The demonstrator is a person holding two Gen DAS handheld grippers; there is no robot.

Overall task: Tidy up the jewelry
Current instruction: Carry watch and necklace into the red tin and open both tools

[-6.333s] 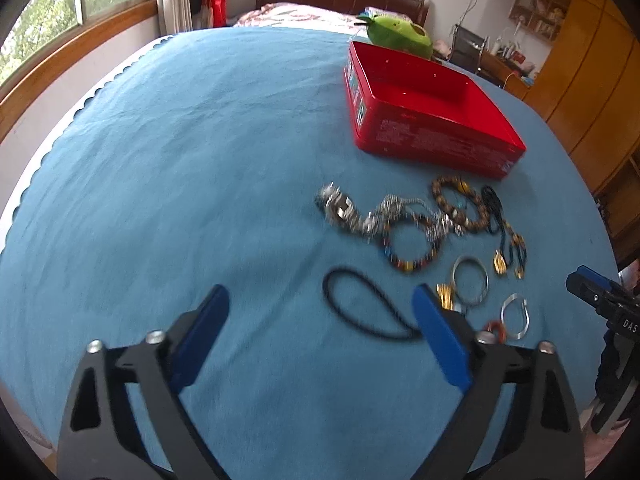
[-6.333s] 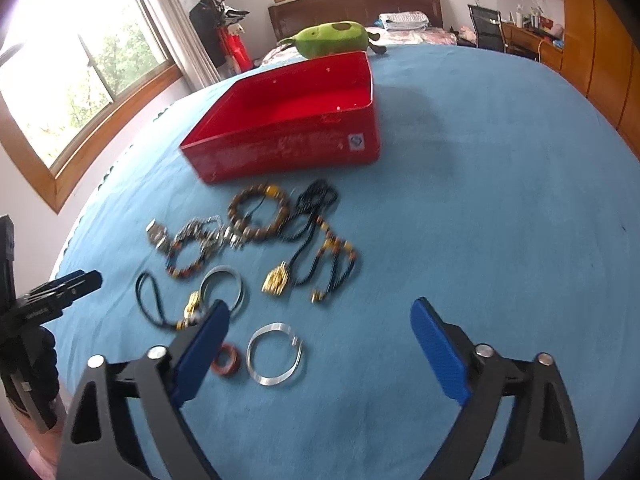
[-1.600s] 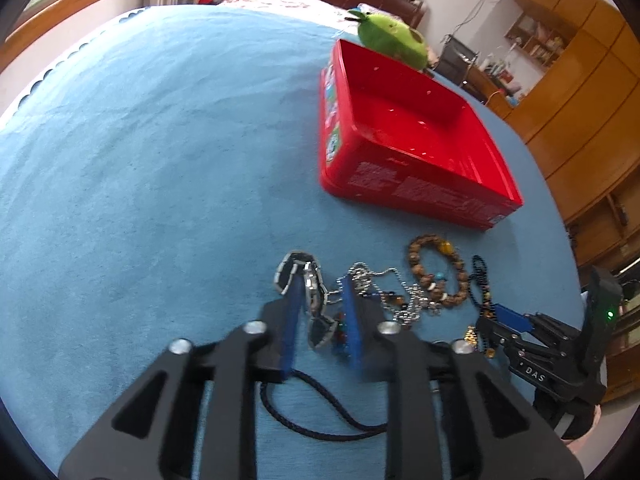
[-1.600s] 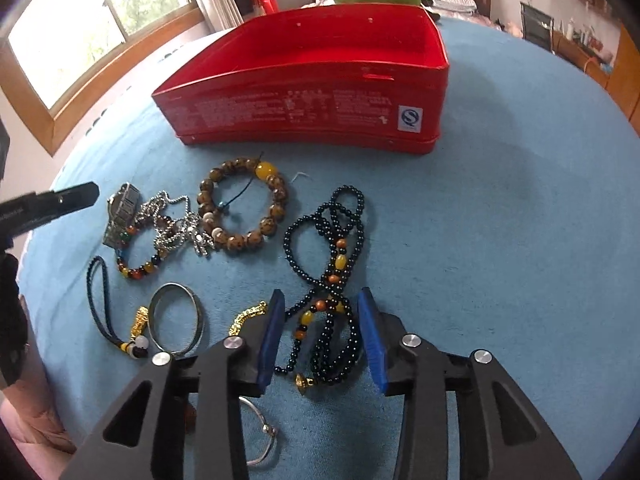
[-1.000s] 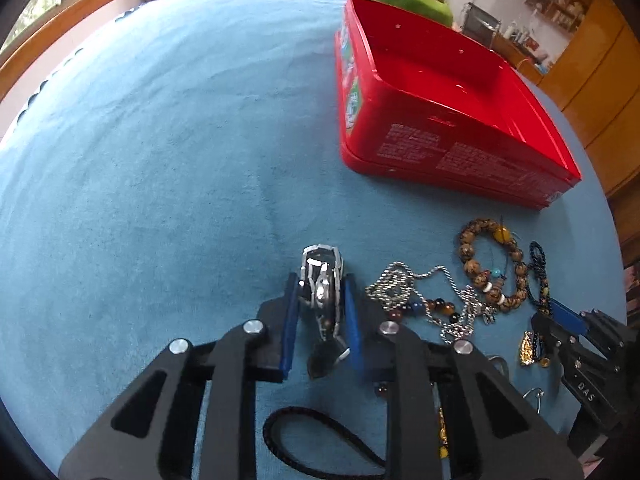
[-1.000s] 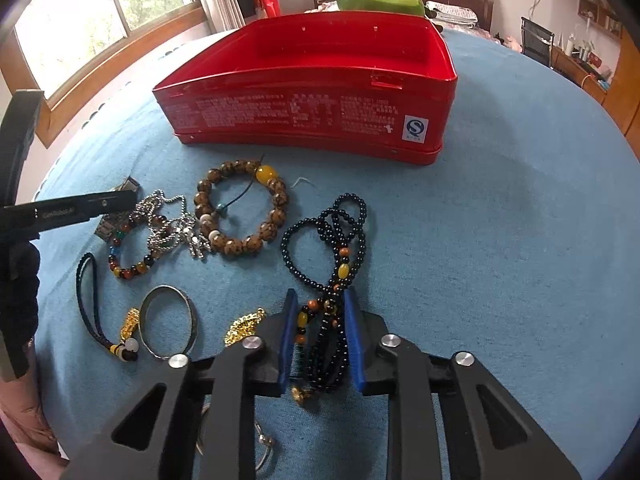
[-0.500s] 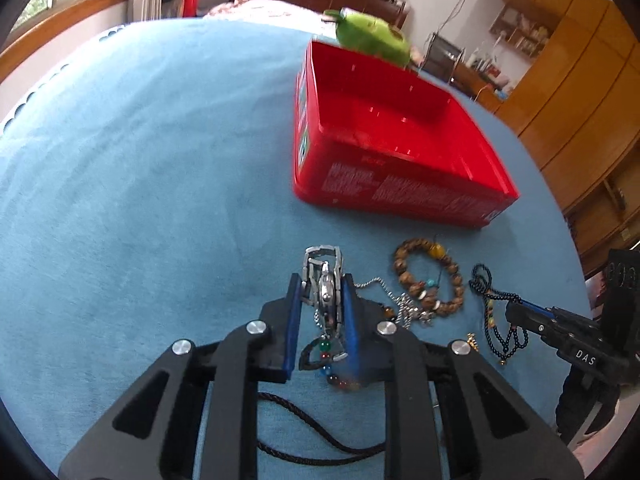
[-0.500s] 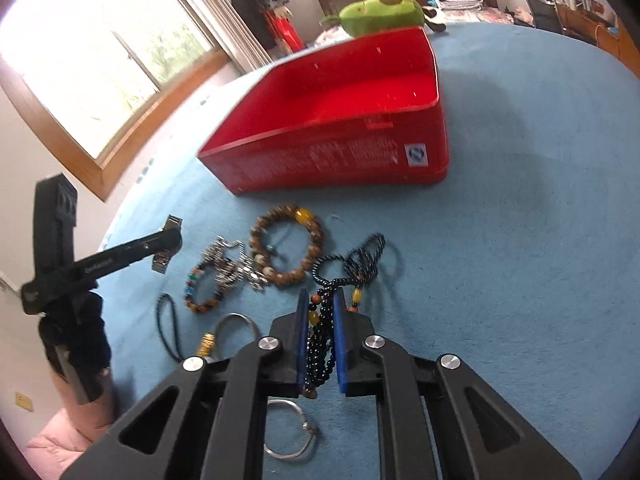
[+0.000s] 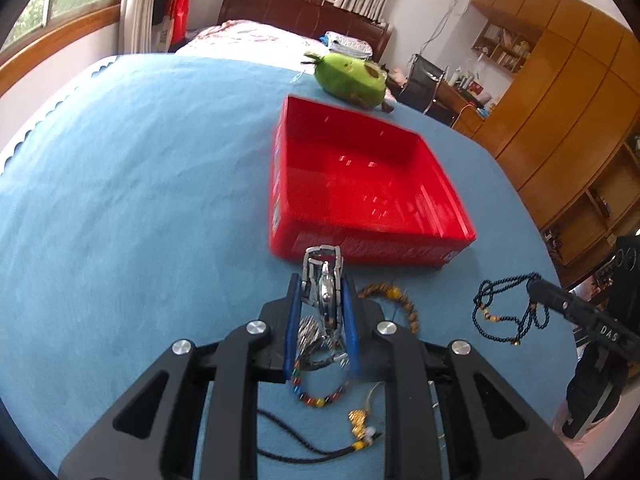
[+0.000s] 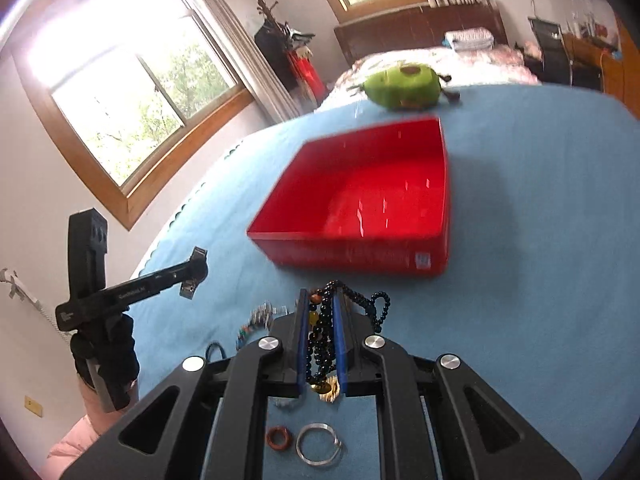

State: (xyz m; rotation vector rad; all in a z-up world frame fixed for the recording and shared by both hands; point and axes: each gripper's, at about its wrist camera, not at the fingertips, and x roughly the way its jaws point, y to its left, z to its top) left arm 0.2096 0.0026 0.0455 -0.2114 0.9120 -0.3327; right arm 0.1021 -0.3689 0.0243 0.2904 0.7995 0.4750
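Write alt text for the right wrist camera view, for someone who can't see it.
The right gripper is shut on a black bead necklace, lifted above a blue cloth. An open red box sits ahead; the left gripper, off to the left, grips a metal watch.

Silver watch point(image 9: 325, 280) and black bead necklace point(image 10: 324, 332) hang pinched in mid-air — red box point(image 9: 360, 184) open beyond.

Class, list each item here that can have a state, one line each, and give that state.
Left gripper: shut on the silver metal watch, lifted.
Right gripper: shut on the black bead necklace, lifted.
Red rectangular box: open, nothing seen inside.
Brown wooden bead bracelet: lying on the blue cloth.
Silver wire bangle: lying flat.
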